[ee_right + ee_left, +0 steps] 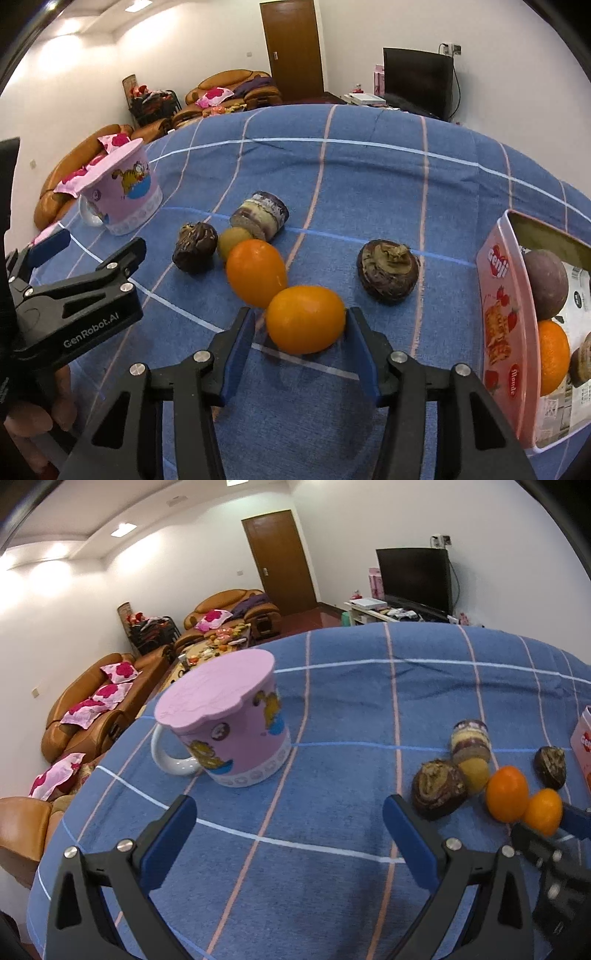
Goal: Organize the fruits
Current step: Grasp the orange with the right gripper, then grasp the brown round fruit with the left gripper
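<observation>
My right gripper (301,325) has its blue pads around a small orange fruit (306,319) on the blue checked cloth; the right pad touches it, the left pad stands a little off. A second orange fruit (256,272) lies just behind it, touching it. Nearby lie a yellow-green fruit (233,239), two dark brown fruits (194,246) (388,270) and a layered cake roll (260,215). A pink box (496,317) at the right holds a purple fruit, an orange and a brown fruit. My left gripper (290,814) is open and empty, in front of the pink mug (229,723).
The pink lidded mug (123,188) stands at the table's left side. The left gripper (85,266) shows at the left of the right wrist view. The fruits (506,794) lie right of the left gripper. Sofas, a door and a TV are behind the table.
</observation>
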Demonstrator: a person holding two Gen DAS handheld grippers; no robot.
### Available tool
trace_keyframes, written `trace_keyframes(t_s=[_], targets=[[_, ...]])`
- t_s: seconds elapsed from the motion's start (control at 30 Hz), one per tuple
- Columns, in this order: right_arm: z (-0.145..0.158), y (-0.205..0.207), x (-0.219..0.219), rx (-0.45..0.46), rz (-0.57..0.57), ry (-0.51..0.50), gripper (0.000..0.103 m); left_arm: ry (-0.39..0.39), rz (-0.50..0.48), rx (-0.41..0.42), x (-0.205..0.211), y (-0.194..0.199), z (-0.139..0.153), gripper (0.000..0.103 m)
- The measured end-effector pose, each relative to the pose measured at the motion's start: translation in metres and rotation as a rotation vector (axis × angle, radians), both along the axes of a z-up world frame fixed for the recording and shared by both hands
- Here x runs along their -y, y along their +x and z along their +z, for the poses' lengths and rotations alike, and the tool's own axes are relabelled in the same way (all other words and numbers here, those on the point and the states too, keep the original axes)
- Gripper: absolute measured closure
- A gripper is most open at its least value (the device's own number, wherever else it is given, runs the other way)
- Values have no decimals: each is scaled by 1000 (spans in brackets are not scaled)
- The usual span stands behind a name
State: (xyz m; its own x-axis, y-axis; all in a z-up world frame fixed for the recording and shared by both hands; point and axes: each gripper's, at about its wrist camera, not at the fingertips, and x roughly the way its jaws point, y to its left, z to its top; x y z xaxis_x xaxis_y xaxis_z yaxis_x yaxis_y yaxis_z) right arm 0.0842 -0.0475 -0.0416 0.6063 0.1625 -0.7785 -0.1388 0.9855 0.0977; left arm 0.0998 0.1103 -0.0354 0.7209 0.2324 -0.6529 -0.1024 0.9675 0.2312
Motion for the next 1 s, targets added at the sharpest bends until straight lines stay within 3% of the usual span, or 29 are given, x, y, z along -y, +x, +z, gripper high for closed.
trace_keyframes(t_s=[0.23,0.4,0.57,0.7,0.87,0.9,0.97,1.0], targets=[[8,-13,23,51,-14,126,62,-19,-94,30,12,-6,6,0],[27,-37,32,169,-56,107,62,-77,-186,59,21,-9,12,0],[41,-55,42,249,-90,80,62,-160,-254,6,31,1,10,13],[45,-58,48,267,-101,75,62,-114,-250,-50,39,16,2,15],[43,-53,52,246,-108,83,62,-187,-251,-112,29,34,-8,16],[42,-51,52,242,-109,87,62,-215,-256,-128,26,37,-9,19],[39,-50,53,233,-113,91,62,-258,-260,-185,22,42,-17,35],[38,-49,53,228,-115,90,62,-261,-260,-183,21,41,-17,35]])
